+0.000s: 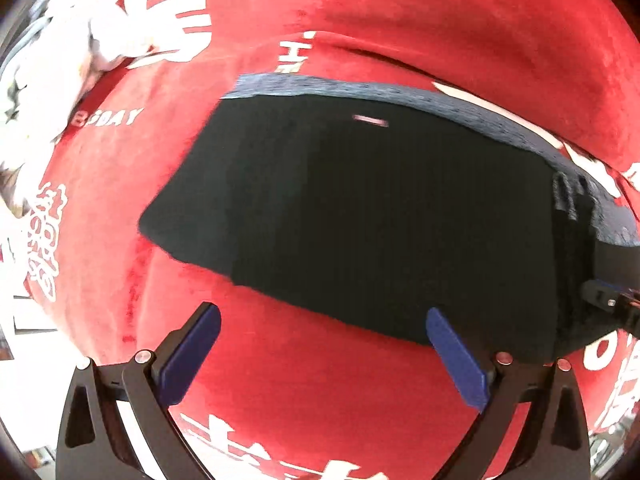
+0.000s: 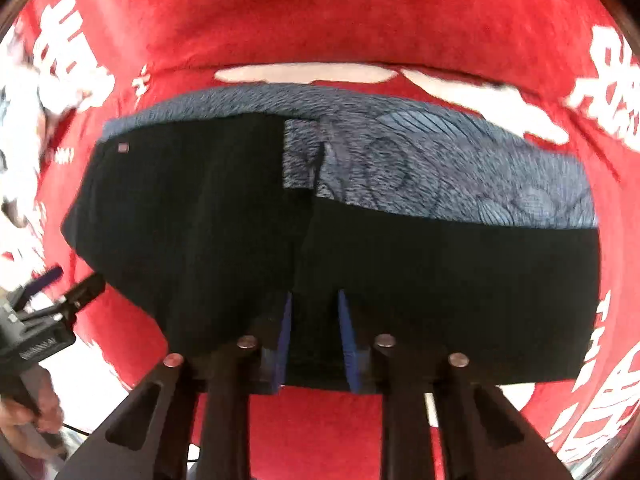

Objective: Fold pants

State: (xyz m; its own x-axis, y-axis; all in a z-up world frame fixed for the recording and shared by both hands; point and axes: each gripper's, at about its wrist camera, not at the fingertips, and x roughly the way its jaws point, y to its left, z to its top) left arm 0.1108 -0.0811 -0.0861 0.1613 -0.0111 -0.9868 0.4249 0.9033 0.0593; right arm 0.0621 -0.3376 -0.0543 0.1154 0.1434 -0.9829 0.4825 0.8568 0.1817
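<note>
The left gripper [image 1: 322,344] is seen spread wide with nothing between its blue pads [image 1: 191,360], held over the red cloth [image 1: 300,392] just off the pants [image 1: 360,220] at their six o'clock edge. The right gripper [image 2: 314,340] is seen nearly closed, its blue pads [image 2: 285,340] pinched on the near black hem of the pants [image 2: 400,272]. The pants are laid folded at the cloth's centre, a blue patterned layer [image 2: 460,168] being exposed toward twelve o'clock. A white bundle [image 1: 52,80] is found at ten o'clock
</note>
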